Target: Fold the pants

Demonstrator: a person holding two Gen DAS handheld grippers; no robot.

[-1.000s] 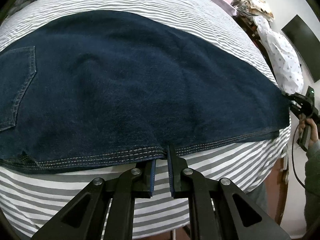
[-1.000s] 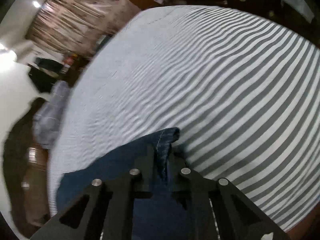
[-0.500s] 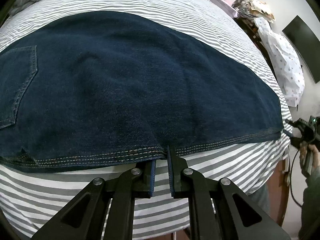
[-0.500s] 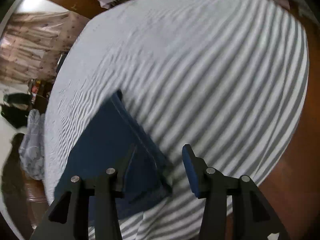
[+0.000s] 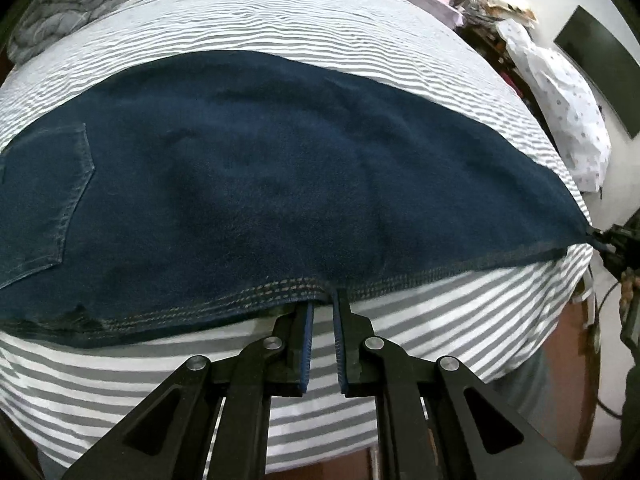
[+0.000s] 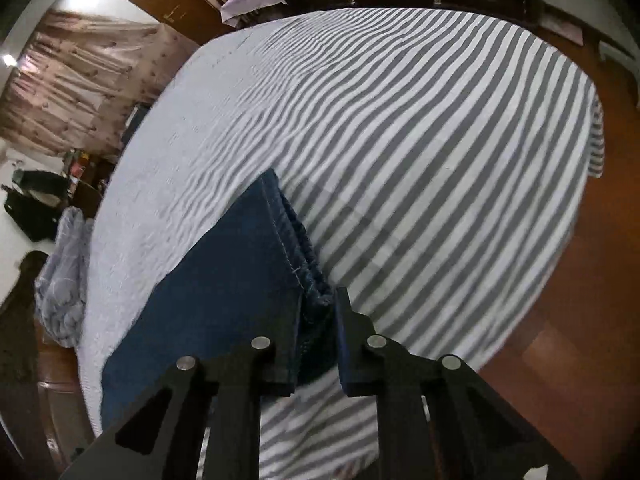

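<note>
Dark blue jeans [image 5: 260, 184] lie spread flat on the grey-and-white striped bed [image 5: 400, 320], back pocket at the left. My left gripper [image 5: 322, 292] is shut on the stitched near edge of the jeans. In the right wrist view my right gripper [image 6: 320, 300] is closed on the bunched hem corner of the jeans [image 6: 240, 280] at the leg end. The right gripper also shows in the left wrist view [image 5: 612, 240] at the far right corner of the jeans.
A grey quilt [image 5: 72, 0] lies at the bed's far left. A white dotted cloth [image 5: 560, 100] and clutter stand beside the bed at right. In the right wrist view a crumpled blue cloth [image 6: 64, 272], curtains [image 6: 80, 80] and wooden floor [image 6: 580, 320] surround the bed.
My right gripper opened and dropped the hem half a second ago, then closed on the hem corner again. The left gripper stayed clamped on the near edge.
</note>
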